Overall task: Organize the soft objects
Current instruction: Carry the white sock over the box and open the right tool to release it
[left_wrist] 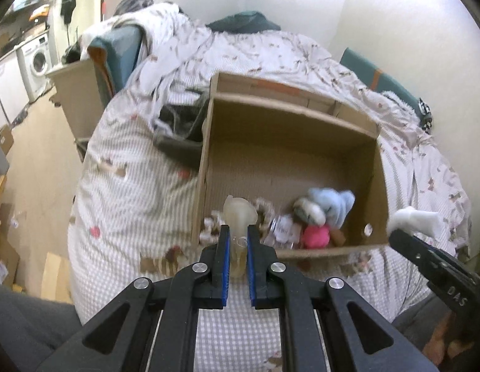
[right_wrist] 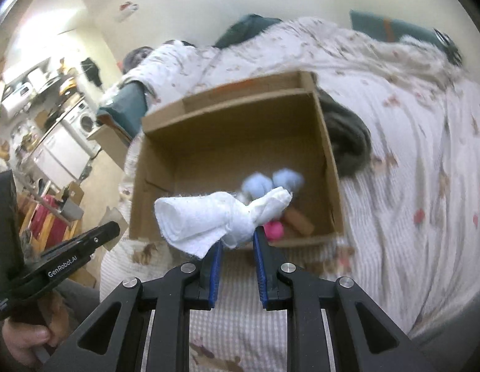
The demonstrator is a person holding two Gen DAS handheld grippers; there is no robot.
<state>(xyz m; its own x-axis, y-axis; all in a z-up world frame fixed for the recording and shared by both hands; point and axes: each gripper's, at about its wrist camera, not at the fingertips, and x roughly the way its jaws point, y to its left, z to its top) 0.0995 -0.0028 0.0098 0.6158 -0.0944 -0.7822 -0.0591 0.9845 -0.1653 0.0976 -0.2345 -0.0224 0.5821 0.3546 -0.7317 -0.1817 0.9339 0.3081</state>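
Both wrist views look steeply down and forward at the box (left_wrist: 289,142) on the bed, from close above its near rim. Left view sits left of the box (right_wrist: 233,142), right view right. Shared: box interior, bedding, far pillows.

I read "GenRobot.AI" in white on the left gripper (right_wrist: 111,231) body, near the box (right_wrist: 329,161). On the right gripper (left_wrist: 394,235) I see letters upside down, illegible.

Soft, even indoor light; fisheye bending with dark corners; motion blur smears the bed (right_wrist: 410,124), worse in the right view.
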